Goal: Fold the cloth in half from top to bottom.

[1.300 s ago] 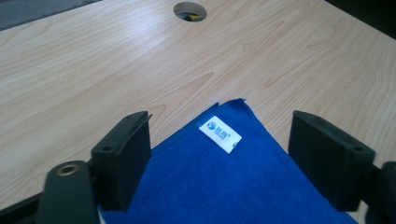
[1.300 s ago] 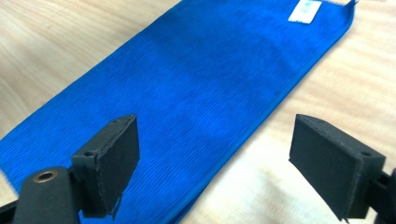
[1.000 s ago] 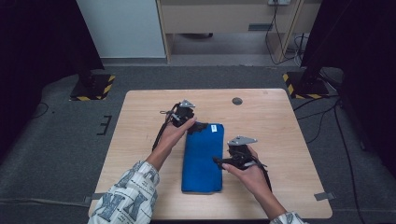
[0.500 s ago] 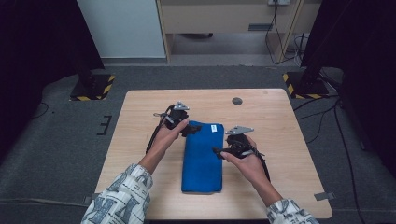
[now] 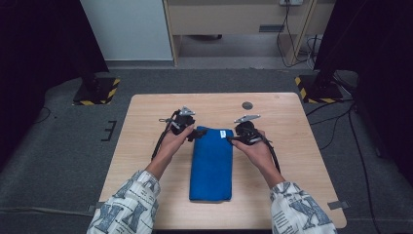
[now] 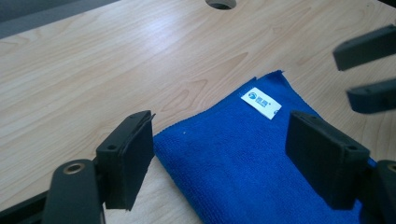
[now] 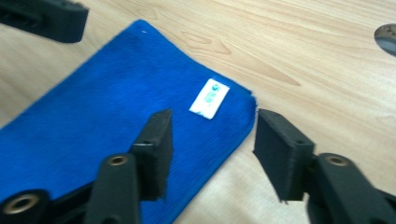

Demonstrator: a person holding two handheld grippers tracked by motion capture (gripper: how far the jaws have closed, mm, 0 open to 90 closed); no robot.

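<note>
A blue folded towel (image 5: 211, 163) lies lengthwise in the middle of the wooden table (image 5: 292, 161), with a white label (image 5: 223, 132) near its far right corner. My left gripper (image 5: 195, 132) is at the towel's far left corner. In the left gripper view that gripper (image 6: 224, 158) straddles the towel (image 6: 243, 172); its jaws have just been closing and the pads stand clear of the cloth. My right gripper (image 5: 230, 138) is at the far right corner. There its jaws (image 7: 217, 149) have been closing around the towel's edge (image 7: 93, 121) beside the label (image 7: 210, 98), still apart from it.
A round cable hole (image 5: 247, 105) sits in the tabletop beyond the towel. Bare wood surrounds the towel on all sides. Dark stands with striped bases (image 5: 319, 90) flank the table's far corners on the floor.
My right gripper has travelled away from the person along the towel's right edge, from mid-length to the far right corner. The left gripper has stayed at the far left corner.
</note>
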